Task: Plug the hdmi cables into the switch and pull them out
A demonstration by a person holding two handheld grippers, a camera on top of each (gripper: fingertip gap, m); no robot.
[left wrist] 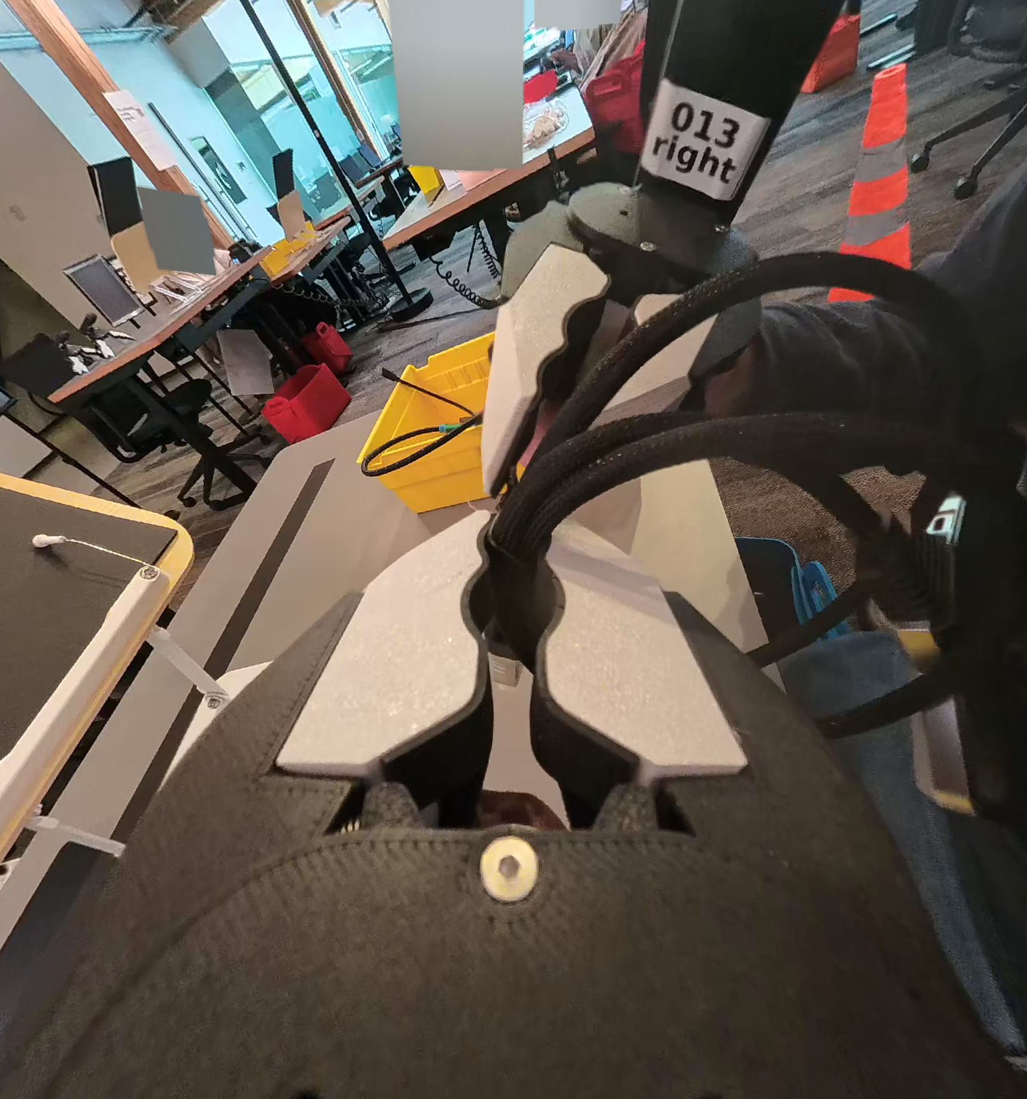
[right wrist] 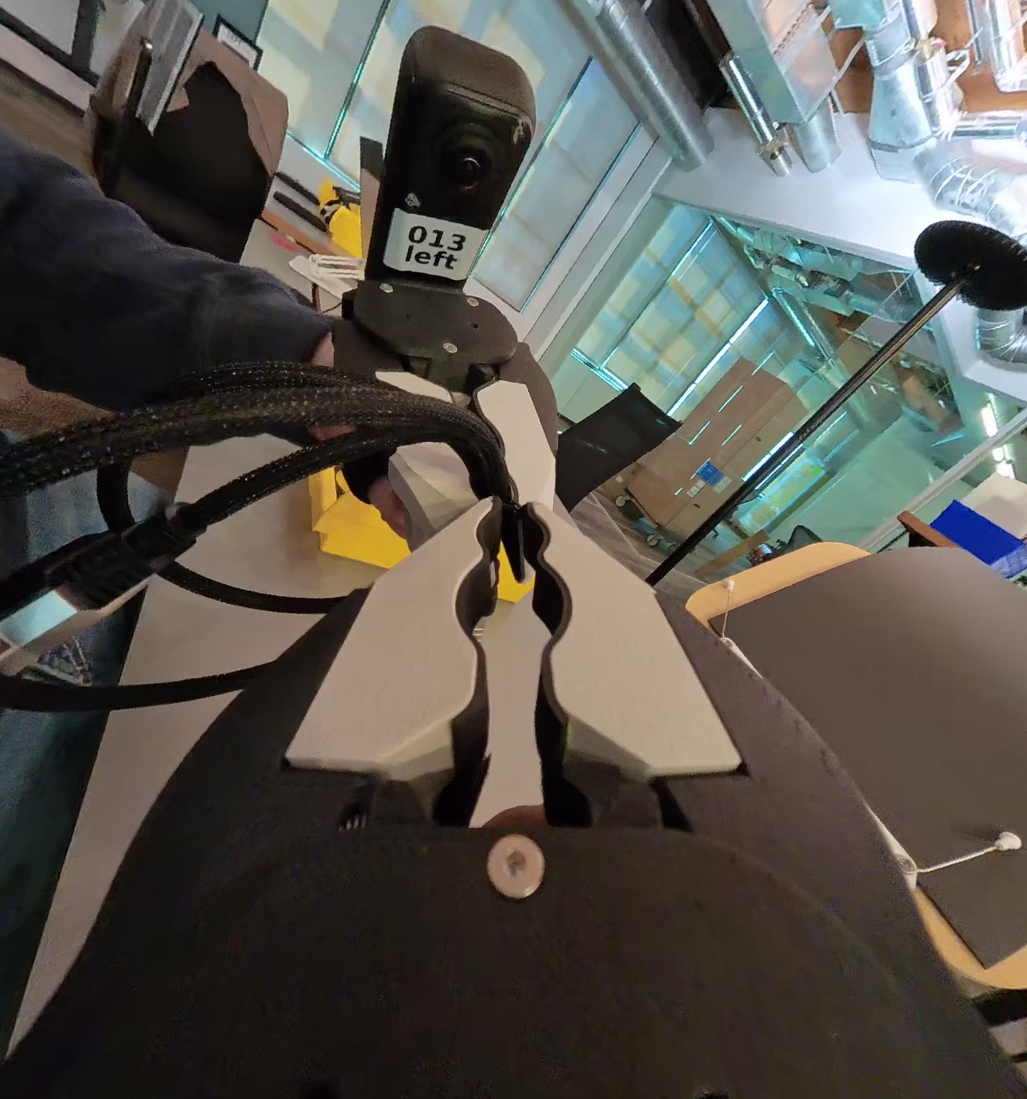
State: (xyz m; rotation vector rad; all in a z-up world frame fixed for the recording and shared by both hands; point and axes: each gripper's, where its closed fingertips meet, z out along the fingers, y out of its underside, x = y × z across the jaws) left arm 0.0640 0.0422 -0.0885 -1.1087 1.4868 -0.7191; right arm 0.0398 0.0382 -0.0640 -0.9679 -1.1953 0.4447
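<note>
A bundle of black braided HDMI cables (left wrist: 707,434) hangs in loops in the air between my two grippers. My left gripper (left wrist: 517,556) is shut on the bundle, with a metal plug tip (left wrist: 502,666) showing between its fingers. My right gripper (right wrist: 511,514) faces it from the other side and is shut on a black strap-like part of the same bundle (right wrist: 517,550). The two sets of fingertips nearly touch. The right gripper (left wrist: 502,484) shows in the left wrist view and the left gripper (right wrist: 499,490) in the right wrist view. A silver box, the switch (right wrist: 41,624), hangs on a black connector (right wrist: 112,562).
A yellow bin (left wrist: 433,440) with another cable in it stands on the grey table (left wrist: 320,535). A black board with a wooden rim (left wrist: 53,624) (right wrist: 915,743) lies beside the table. The person's dark sleeve (right wrist: 83,285) is close. An orange cone (left wrist: 879,178) stands on the floor. My left and right fingertips are right by each other.
</note>
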